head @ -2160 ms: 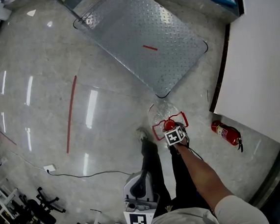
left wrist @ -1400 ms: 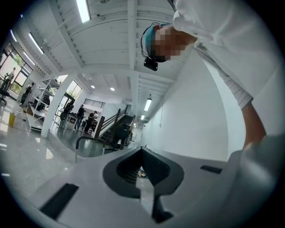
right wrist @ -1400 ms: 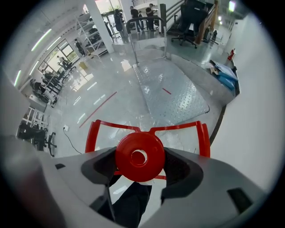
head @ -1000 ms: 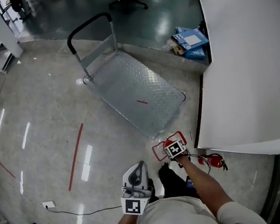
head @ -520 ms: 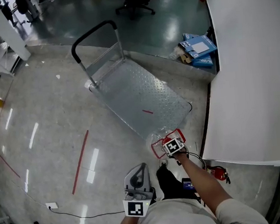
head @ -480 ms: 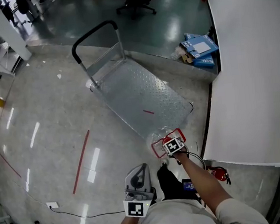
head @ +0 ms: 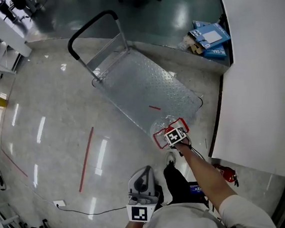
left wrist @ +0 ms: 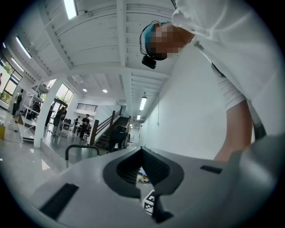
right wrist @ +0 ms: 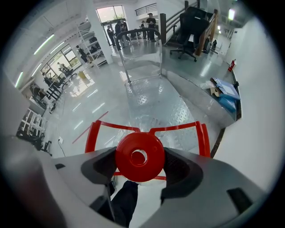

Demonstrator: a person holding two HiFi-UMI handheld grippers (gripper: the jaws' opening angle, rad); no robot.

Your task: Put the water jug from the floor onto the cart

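Observation:
The water jug (head: 161, 126) is clear plastic with a red carry handle (head: 158, 139) and a red cap (right wrist: 139, 156). My right gripper (head: 171, 132) is shut on that cap and holds the jug just off the near corner of the cart (head: 145, 88), a steel checker-plate platform with a black push handle (head: 90, 28) at its far end. In the right gripper view the jug (right wrist: 146, 121) hangs below the jaws of the right gripper (right wrist: 140, 161), with the cart deck (right wrist: 151, 95) beyond. My left gripper (head: 142, 180) is shut and empty near my body; in its own view it (left wrist: 142, 149) points upward.
A white wall (head: 264, 74) runs along the right. A red fire extinguisher (head: 227, 174) lies at its foot behind me. Blue cartons (head: 210, 35) sit past the cart's far right corner. A red tape line (head: 86, 158) and a black cable (head: 81, 210) cross the floor at left.
The jug has come up from the floor beside the fire extinguisher, held by its cap, and has moved forward to the cart's near corner. The left gripper stays shut by my body.

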